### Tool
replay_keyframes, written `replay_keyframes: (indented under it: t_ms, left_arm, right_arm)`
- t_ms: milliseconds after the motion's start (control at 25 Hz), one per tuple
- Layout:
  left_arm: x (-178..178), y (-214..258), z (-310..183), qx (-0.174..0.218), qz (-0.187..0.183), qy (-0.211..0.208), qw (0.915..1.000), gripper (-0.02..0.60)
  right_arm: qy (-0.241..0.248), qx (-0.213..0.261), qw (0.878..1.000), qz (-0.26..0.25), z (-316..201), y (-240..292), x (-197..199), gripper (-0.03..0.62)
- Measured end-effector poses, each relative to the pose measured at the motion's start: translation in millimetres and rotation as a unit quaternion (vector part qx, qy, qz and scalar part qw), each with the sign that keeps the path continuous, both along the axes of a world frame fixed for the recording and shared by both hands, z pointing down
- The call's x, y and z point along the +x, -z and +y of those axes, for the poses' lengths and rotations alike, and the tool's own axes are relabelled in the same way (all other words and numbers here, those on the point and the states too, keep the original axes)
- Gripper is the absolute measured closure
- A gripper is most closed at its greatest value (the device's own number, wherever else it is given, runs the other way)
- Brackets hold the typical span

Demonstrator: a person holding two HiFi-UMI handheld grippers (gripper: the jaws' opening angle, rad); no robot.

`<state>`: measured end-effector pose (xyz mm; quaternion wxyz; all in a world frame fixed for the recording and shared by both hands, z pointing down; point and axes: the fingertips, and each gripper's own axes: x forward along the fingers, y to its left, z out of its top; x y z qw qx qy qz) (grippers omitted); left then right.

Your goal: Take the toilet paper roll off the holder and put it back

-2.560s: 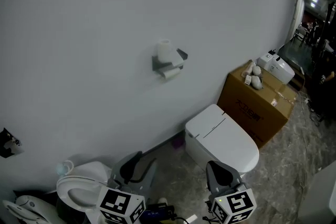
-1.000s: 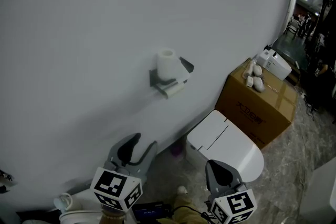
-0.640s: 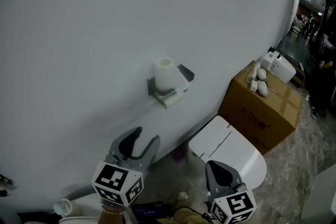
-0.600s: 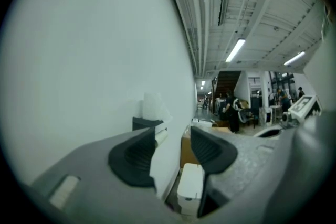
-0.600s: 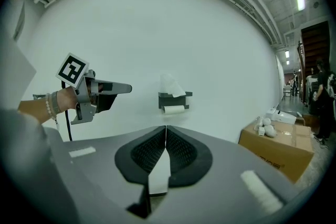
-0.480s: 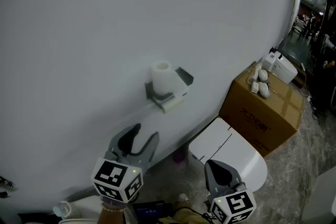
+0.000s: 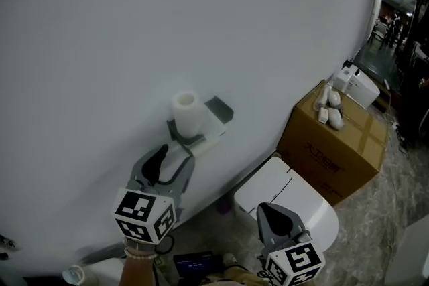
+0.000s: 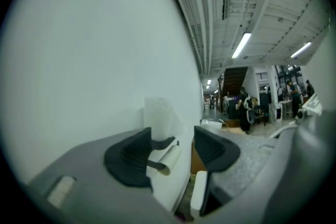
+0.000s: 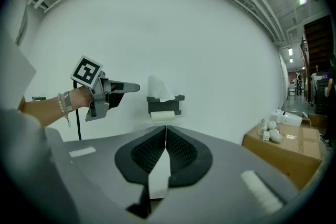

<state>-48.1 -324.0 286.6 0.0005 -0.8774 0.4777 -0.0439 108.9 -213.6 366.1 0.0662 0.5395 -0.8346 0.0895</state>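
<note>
A white toilet paper roll (image 7: 186, 112) stands upright on top of a grey wall holder (image 7: 218, 108). A second roll (image 7: 205, 143) lies across the holder's bar below it. My left gripper (image 7: 171, 159) is raised just under the holder. Its jaws are opening and nothing is pressed between them. In the left gripper view the upright roll (image 8: 159, 115) and the lower roll (image 8: 166, 158) show through the gap of the left gripper (image 8: 173, 147), a little beyond the pads. My right gripper (image 7: 278, 221) hangs low with its jaws shut and empty, and the right gripper (image 9: 165, 140) points at the holder (image 9: 165, 103) from a distance.
A white toilet with its lid down (image 7: 285, 194) stands below and to the right of the holder. A cardboard box (image 7: 335, 144) beside it carries small white items (image 7: 328, 107) and a white device (image 7: 355, 85). The wall (image 7: 134, 23) is plain white. A hand with a bead bracelet (image 9: 68, 103) holds the left gripper.
The left gripper has risen and moved forward until its fingertips are just below the holder, and its jaws have widened. The right gripper has stayed low and shut.
</note>
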Motion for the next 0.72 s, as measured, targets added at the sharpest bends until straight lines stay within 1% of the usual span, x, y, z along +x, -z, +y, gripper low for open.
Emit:
replay_keyframes:
  t_ms: [160,360,600,720]
  left_arm:
    - [7,-1,-25,0.001,-0.006,0.013,0.9999,0.327]
    - [11,-1,-54,0.003,-0.012,0.030,0.9995,0.318]
    - [11,-4,-82,0.000,-0.013,0.052,0.9986,0.304]
    - [13,-8,-94,-0.003,-0.016,0.054,0.9984,0.301]
  right_arm:
    - [0.001,0.000,1.000,0.000,-15,-1,14,0.588]
    - [0.009,0.012,1.000,0.008,-36,-6,29,0.588]
    - [0.004,-0.011,1.000,-0.002,-53,-11,38,0.588]
    - [0.006,-0.016,1.000,-0.002,-61,-15,42,0.588]
